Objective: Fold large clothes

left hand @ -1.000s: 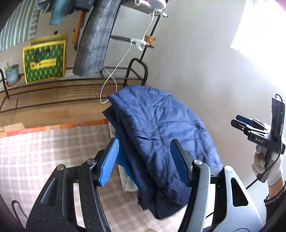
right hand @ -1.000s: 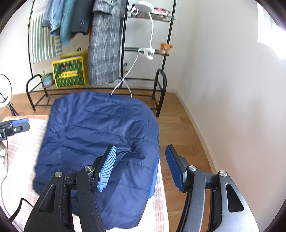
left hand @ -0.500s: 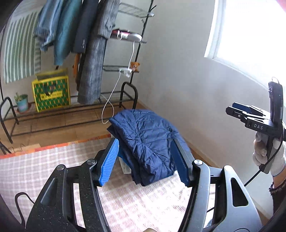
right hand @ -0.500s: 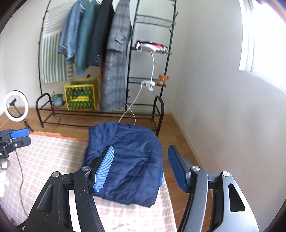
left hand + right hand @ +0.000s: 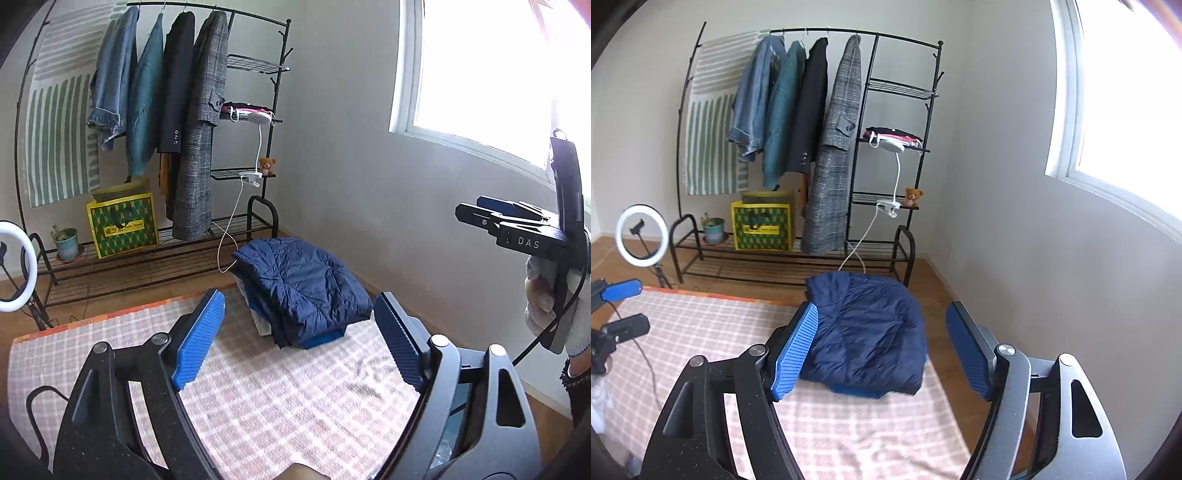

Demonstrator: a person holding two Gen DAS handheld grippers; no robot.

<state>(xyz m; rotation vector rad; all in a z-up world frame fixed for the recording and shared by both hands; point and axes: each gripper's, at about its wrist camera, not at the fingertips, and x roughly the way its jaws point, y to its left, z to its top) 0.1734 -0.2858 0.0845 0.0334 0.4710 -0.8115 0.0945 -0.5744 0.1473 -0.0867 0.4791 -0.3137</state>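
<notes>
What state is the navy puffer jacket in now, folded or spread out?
Folded. The navy puffer jacket lies as a compact layered bundle atop other folded items on the checked blanket, layers visible along its edge; neither gripper touches it.

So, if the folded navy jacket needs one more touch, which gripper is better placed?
Probably the right gripper: in its own view the navy jacket lies directly ahead between its opening, empty jaws. The left gripper, also opening and empty, sees it off-centre.

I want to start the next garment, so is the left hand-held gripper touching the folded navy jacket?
Apart. The right wrist view shows the left hand-held gripper at the frame's left edge, well clear of the navy jacket, jaws opening on nothing.
</notes>
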